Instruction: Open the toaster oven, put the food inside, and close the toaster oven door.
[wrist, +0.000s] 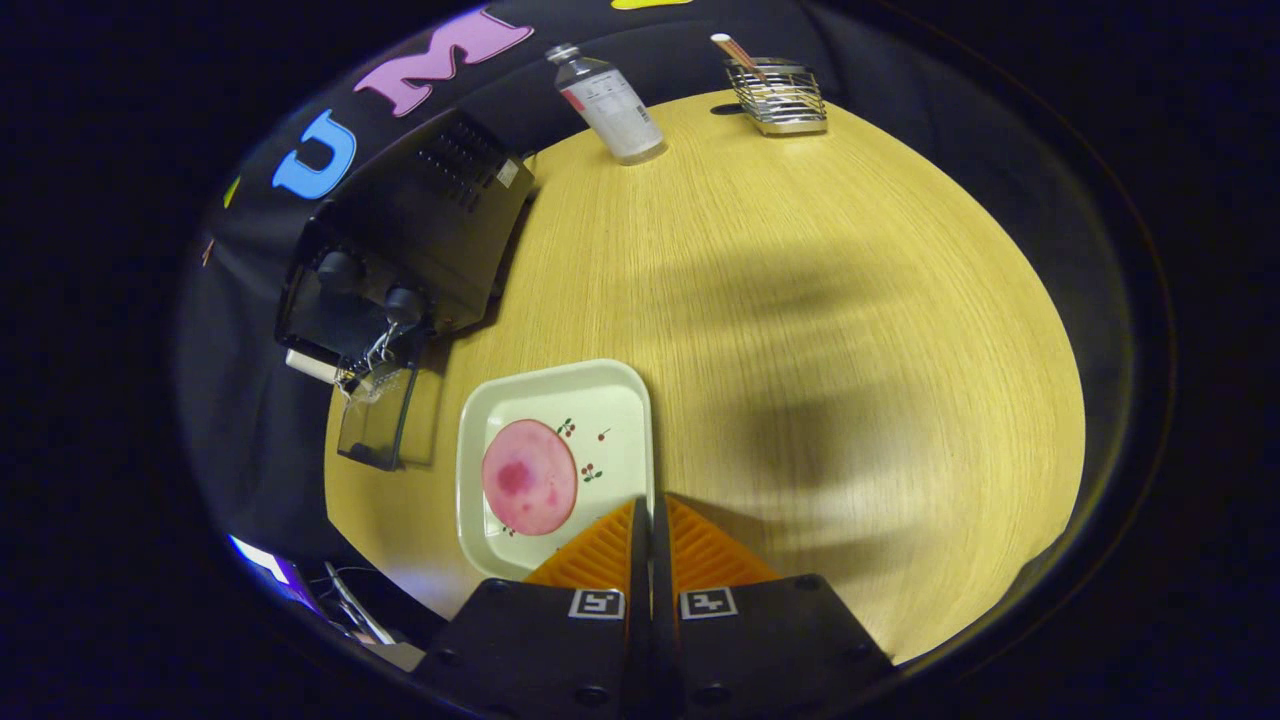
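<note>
A recording booth: black cloth wall [250,400] around a wooden table [800,300].

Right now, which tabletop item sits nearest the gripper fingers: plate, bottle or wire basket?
The white plate with the pink food slice, just ahead of the shut gripper; bottle and wire basket stand far beyond.

The gripper [650,510] covers the near right corner of the plate [620,385] with its orange fingers [600,550], pressed together with nothing between them. The toaster oven [415,235] stands at the far left; its dark inside cannot be made out, and its glass door [375,425], folded down, is too clear to trace fully. The bottle [610,100] carries a label too small to read. Contents of the wire basket [780,95] are unclear.
</note>
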Available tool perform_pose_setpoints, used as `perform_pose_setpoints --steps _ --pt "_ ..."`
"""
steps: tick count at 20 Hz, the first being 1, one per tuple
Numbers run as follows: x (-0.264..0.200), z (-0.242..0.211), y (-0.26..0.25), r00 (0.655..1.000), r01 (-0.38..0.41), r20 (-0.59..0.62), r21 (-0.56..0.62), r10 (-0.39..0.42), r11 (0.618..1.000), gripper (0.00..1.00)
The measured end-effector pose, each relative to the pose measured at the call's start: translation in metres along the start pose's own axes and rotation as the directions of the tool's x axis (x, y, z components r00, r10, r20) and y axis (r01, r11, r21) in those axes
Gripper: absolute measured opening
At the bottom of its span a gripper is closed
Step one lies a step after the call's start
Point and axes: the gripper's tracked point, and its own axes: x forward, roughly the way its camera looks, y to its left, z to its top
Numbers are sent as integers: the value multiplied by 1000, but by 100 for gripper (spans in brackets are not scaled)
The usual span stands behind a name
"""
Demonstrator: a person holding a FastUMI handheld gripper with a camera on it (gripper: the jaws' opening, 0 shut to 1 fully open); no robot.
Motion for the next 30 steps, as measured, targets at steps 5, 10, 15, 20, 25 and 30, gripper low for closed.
perform_pose_setpoints --steps 5,10,15,20,25,30 --pt "-21 11 16 997 -51 59 92 46 994 5" --pt "-45 23 32 990 -93 119 160 74 983 5" --pt "-68 26 43 982 -91 179 207 54 974 5" --pt "-99 25 73 967 -109 253 262 41 959 5" --pt "-108 15 125 951 -132 307 295 37 947 5" --pt "-87 4 180 941 -158 334 290 55 944 5"
